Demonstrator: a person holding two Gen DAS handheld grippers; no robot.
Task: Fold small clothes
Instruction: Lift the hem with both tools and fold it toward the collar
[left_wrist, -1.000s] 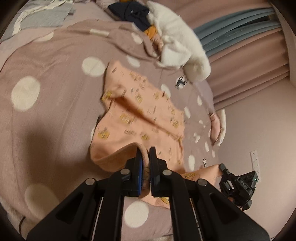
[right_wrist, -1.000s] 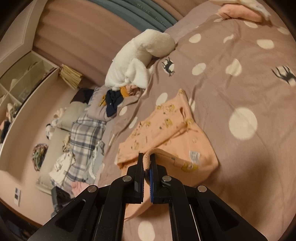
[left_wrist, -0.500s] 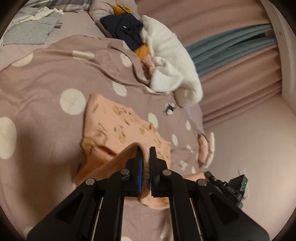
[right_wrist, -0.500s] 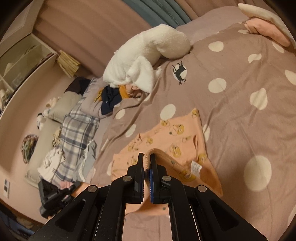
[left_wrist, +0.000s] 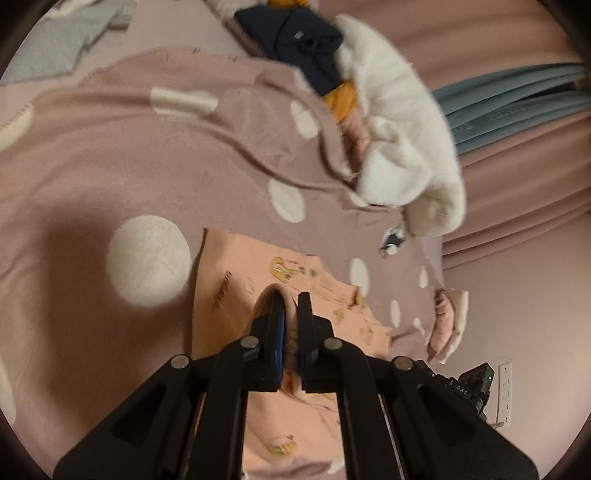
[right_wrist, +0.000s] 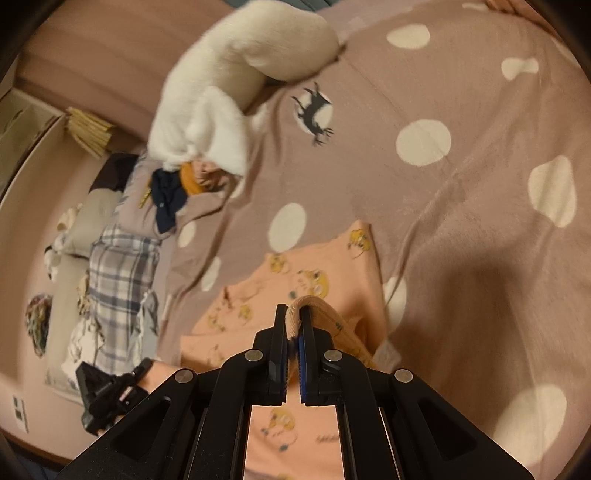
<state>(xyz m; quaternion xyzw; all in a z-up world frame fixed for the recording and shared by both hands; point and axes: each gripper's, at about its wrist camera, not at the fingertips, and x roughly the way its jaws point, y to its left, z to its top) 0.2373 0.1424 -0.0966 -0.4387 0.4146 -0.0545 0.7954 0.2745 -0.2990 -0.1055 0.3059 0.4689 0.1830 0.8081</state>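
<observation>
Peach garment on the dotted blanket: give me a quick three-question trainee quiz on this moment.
1. True or false: both grippers are shut on the peach garment.
2. What lies beyond the garment, at the blanket's far edge? A) white fleece B) a cardboard box C) a laptop
3. Fill in: the garment's print is small ____ cartoon figures.

Key: 1 true: the left gripper and right gripper each pinch a raised fold. 2 A, the white fleece. 3 yellow.

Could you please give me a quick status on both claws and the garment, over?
Left claw shut on peach garment edge. Right claw shut on another edge, fabric doubled over itself. White plush lies clear beyond, nothing in the way.
</observation>
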